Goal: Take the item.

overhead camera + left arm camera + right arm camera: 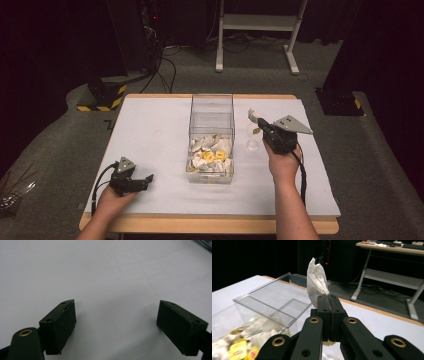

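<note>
Up right, the right hand-held gripper [329, 315] pinches a tea bag [316, 285]; the left hand-held gripper [117, 327] gapes.

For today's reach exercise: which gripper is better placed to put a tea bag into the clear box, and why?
The right gripper: it is shut on a tea bag, raised beside the clear box. The left gripper is open, holding nothing, low over the white table.
</note>
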